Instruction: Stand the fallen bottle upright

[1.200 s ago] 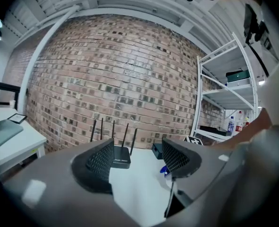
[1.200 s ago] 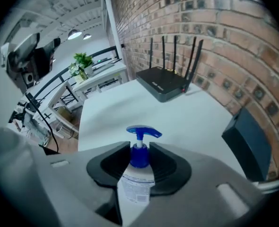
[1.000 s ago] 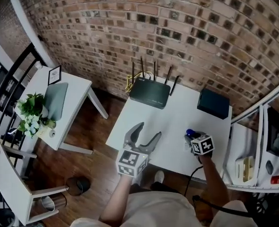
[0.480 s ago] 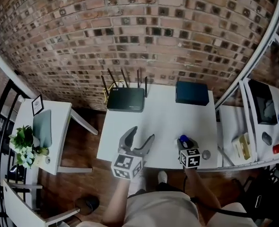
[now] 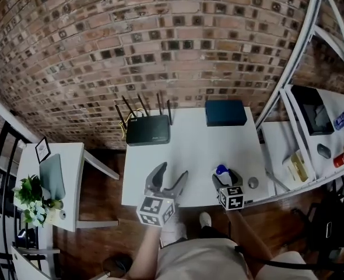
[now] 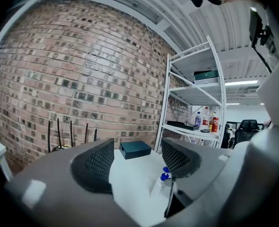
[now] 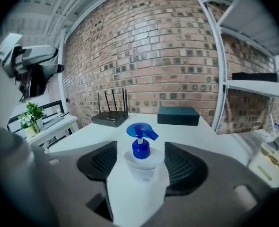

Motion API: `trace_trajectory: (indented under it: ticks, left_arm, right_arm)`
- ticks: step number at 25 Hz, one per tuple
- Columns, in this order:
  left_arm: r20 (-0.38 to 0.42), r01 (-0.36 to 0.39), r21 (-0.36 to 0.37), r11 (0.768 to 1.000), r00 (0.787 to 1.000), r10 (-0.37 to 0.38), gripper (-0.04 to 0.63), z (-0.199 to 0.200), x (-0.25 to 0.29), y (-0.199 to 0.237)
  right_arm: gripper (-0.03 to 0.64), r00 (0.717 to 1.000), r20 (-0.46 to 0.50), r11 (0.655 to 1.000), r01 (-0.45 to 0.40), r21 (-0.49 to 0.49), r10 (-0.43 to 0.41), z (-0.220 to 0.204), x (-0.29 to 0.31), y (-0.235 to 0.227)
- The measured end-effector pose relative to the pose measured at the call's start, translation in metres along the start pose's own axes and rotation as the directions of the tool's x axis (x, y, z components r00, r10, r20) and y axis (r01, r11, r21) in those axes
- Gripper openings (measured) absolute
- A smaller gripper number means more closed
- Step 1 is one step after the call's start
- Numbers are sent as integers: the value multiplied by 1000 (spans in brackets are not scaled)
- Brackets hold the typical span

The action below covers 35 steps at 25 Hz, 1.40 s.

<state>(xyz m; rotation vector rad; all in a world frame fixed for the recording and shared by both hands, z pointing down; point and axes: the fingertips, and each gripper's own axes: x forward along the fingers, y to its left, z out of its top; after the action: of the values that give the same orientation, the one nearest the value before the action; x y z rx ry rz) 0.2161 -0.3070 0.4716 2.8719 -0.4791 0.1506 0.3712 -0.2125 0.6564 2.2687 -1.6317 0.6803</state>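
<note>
left gripper [image 5: 172, 174] is nearest me, hanging over the front edge of the white table [image 5: 189, 150] with its jaws wide apart and nothing between them, so it's just idling; right gripper [image 5: 225, 179] sits just beside it to the right, jaws closed in on the body of the bottle [image 7: 141, 164], one pad on each side; the bottle's near the front right of the table, blue pump [image 7: 140, 135] pointing up, so it looks upright or close to it, though I can't see whether the base is flat on the surface.

what worries me: if the jaws let go before the base is seated, that pump makes it top-heavy and it tips right over; it's also close to the edge, so a tumble could send it to the floor; there's a small round thing [image 5: 253, 182] near it to knock too; router [image 5: 148, 131] and dark box [image 5: 225, 113] sit well clear by the brick wall [image 5: 160, 51].
</note>
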Motion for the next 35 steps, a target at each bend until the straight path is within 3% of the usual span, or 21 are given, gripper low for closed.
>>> trace_trajectory:
  ticks: [4, 8, 10, 15, 19, 22, 26, 28, 31, 35]
  left_arm:
    - [18, 36, -2, 999, 999, -36, 333, 0, -10, -7]
    - [35, 82, 38, 996, 996, -83, 333, 5, -27, -20]
    - [67, 80, 64, 995, 994, -85, 333, 15, -37, -29]
    - [142, 41, 95, 995, 988, -54, 333, 31, -56, -56]
    - [171, 0, 104, 995, 985, -18, 333, 32, -74, -83]
    - [188, -36, 105, 994, 982, 15, 333, 31, -91, -115]
    - [194, -66, 100, 993, 980, 46, 333, 25, -119, -169]
    - [187, -80, 94, 992, 980, 62, 333, 20, -135, -188]
    - [177, -75, 91, 993, 983, 58, 333, 16, -165, -213]
    - [249, -79, 71, 994, 967, 59, 332, 24, -205, -238]
  right_arm:
    - [291, 995, 87, 997, 46, 68, -52, 14, -39, -3]
    - [291, 974, 212, 996, 61, 69, -75, 46, -85, 7]
    - [302, 955, 287, 997, 66, 30, -71, 68, -111, 16]
    - [416, 883, 459, 993, 120, -21, -97, 120, -182, 27]
    - [426, 850, 523, 989, 120, -90, -56, 145, -230, 40]
    - [426, 841, 541, 984, 107, -144, -12, 146, -265, 45]
    - [426, 804, 594, 992, 51, -119, 30, 136, -318, 38]
    - [426, 805, 592, 994, 23, -105, 44, 123, -335, 37]
    - [426, 819, 574, 996, 48, -71, 1, 97, -371, 33]
    - [426, 806, 591, 993, 94, -68, -36, 68, -420, 47]
